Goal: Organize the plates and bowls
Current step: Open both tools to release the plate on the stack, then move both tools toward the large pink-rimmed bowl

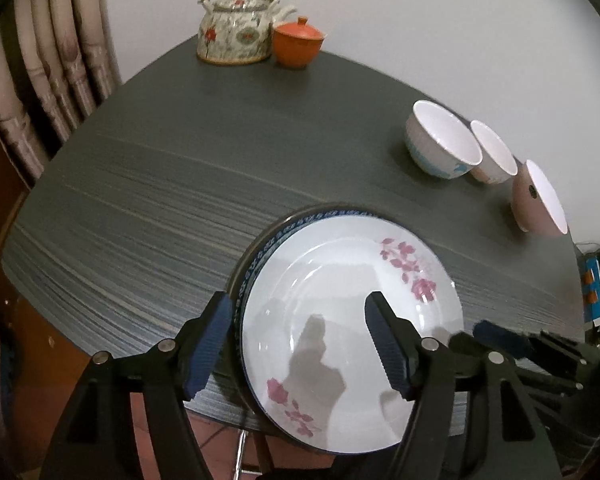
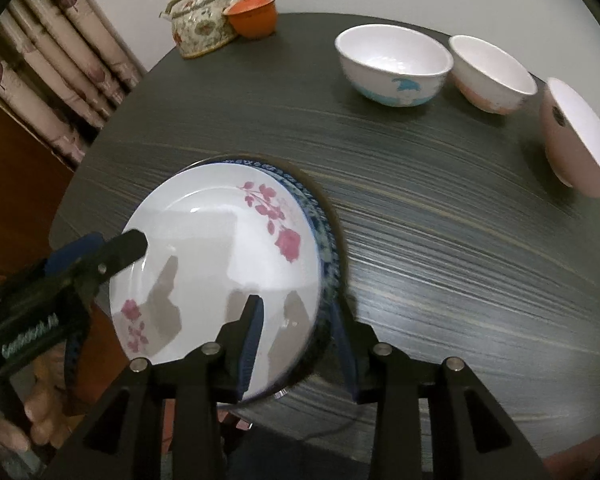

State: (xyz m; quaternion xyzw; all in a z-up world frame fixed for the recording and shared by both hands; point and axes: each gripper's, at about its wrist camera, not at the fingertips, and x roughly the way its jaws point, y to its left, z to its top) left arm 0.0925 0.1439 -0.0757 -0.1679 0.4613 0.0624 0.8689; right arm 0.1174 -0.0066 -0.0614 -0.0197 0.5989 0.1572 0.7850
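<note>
Left wrist view: the left tongs (image 1: pixel 296 344) straddle the near-left rim of a stack of plates at the front edge of the dark grey worktop (image 1: pixel 148 200). One pad lies outside the rim, the other over the well of the top plate; the jaws stand fairly wide and I cannot tell whether they touch it. The top piece is a white floral plate (image 1: pixel 340 280) with pink flowers, resting on a blue-rimmed plate (image 1: pixel 260 254). Both are empty. Glazed ceramic like this is probably stiff, slick, fairly heavy and breakable, so the rim looks like the only place to pinch. Behind, three empty bowls stand in a row: a blue-patterned bowl (image 1: pixel 440 148), a small white bowl (image 1: pixel 494 156) and a pink bowl (image 1: pixel 536 200). A floral teapot (image 1: pixel 236 28) and a lidded orange cup (image 1: pixel 298 42) sit at the back.

Right wrist view: the right tongs (image 2: pixel 296 344) bracket the near-right rim of the same stack, one pad above the floral plate (image 2: pixel 220 248), the other outside the blue-rimmed plate (image 2: pixel 320 216); contact is unclear. The stack overhangs the worktop's front edge. The left tongs enter from the left. The bowls' hollows show nothing inside.
</note>
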